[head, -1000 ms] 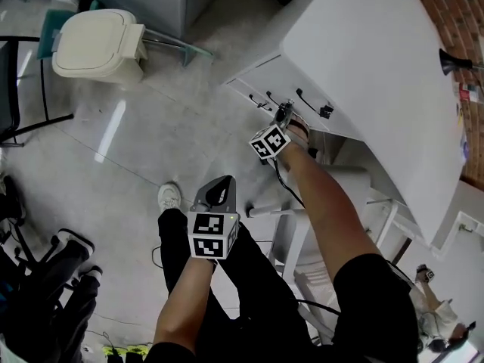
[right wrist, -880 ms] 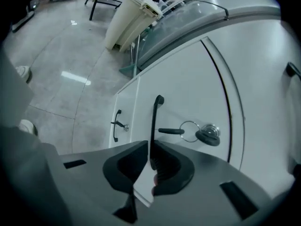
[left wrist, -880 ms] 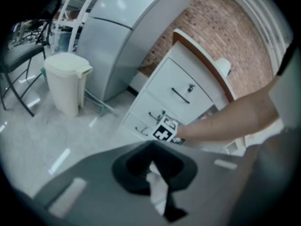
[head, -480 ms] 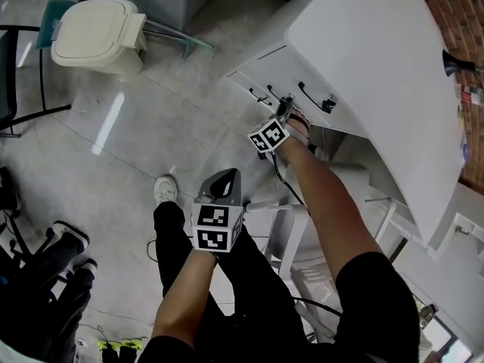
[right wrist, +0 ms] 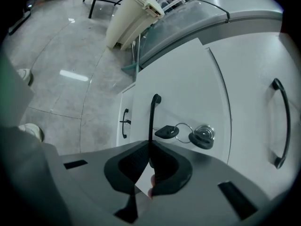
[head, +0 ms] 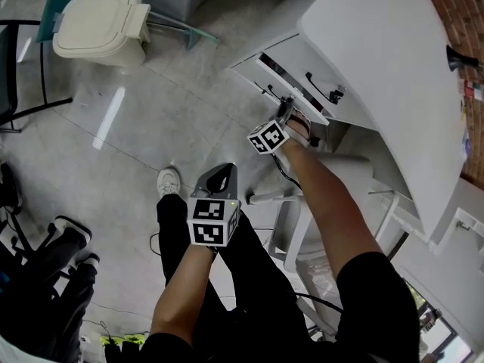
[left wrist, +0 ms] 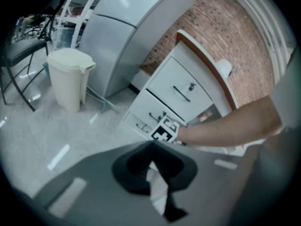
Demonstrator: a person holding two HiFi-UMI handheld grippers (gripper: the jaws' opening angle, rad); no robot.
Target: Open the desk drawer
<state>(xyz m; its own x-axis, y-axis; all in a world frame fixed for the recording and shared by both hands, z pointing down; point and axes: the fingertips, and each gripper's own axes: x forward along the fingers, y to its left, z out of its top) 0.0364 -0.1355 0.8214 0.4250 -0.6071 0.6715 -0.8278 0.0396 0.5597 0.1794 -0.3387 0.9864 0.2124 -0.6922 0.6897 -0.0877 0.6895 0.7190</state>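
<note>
The white desk [head: 378,51] stands at the upper right of the head view, its drawer fronts facing the floor side. One drawer [head: 261,74] stands slightly out, with a dark gap along its upper edge. My right gripper [head: 285,112] is shut on that drawer's black handle [right wrist: 151,117]. A key [right wrist: 167,132] hangs from a lock [right wrist: 203,136] just beside the handle. A second handle [right wrist: 281,126] sits on the neighbouring front, and a small one [right wrist: 124,123] lower down. My left gripper [head: 218,176] hangs shut and empty above the floor, away from the desk; in its own view the left gripper [left wrist: 151,146] looks toward the drawers [left wrist: 181,93].
A cream pedal bin [head: 98,23] stands at the upper left beside a black chair frame [head: 15,74]. A grey cabinet [left wrist: 127,36] is behind the bin. The person's legs and white shoe [head: 168,180] are under the grippers. A white metal frame [head: 302,225] stands by the desk.
The drawer held by the right gripper has slid out from the desk, and a dark gap now shows above it. The left gripper has stayed roughly in place.
</note>
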